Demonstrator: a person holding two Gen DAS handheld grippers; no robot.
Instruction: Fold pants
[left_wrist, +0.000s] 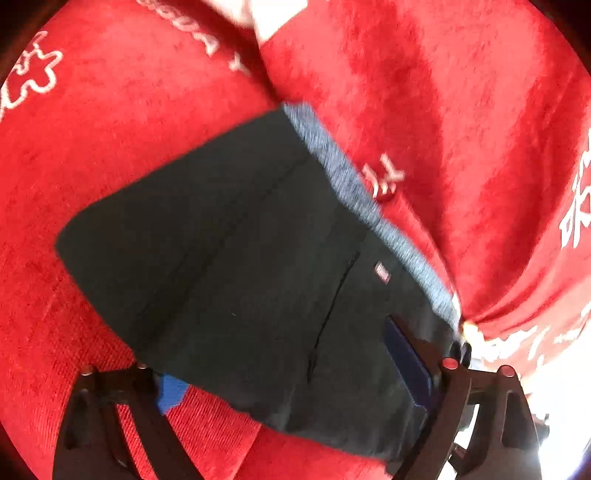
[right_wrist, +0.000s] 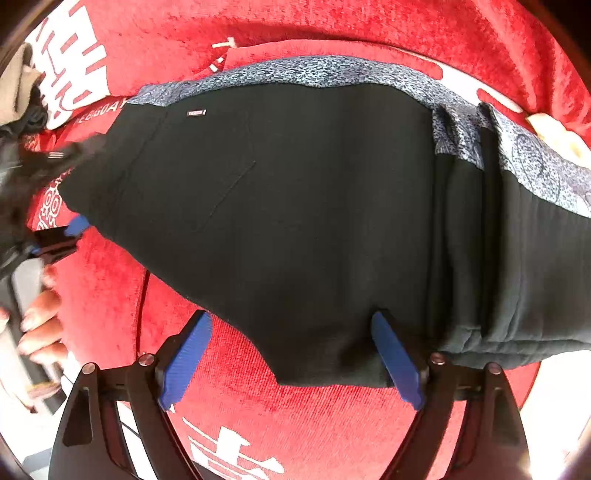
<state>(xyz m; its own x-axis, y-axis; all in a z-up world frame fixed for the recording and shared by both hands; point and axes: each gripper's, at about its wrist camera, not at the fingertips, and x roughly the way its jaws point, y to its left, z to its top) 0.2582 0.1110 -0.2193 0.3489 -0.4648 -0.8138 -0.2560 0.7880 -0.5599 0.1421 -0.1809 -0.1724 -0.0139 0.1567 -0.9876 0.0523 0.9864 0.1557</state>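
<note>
pants: black pants (right_wrist: 295, 206) with a blue-grey patterned waistband (right_wrist: 332, 70), lying folded on a red cloth (right_wrist: 332, 417) printed with white characters; what is under the cloth is hidden, so table or bed cannot be told
fold state: several layers are stacked at the right side in the right wrist view, so the fold looks well along, judging by the compact shape
left tongs: left tongs (left_wrist: 295, 376) stand wide apart, the hem of the pants between them and over one blue pad (left_wrist: 406, 365); nothing is clamped
right tongs: right tongs (right_wrist: 291, 362) also stand wide apart at the near edge of the pants, one pad (right_wrist: 397, 362) touching the cloth, the other clear of it
handling: soft, limp, light knit; probably sags and slides unless both layers of an edge are pinched together
where to hold: likely the thick stacked edge or the waistband corners, where the cloth is firmest
risk: a shallow grip may lift only the top layer and undo the fold
</note>
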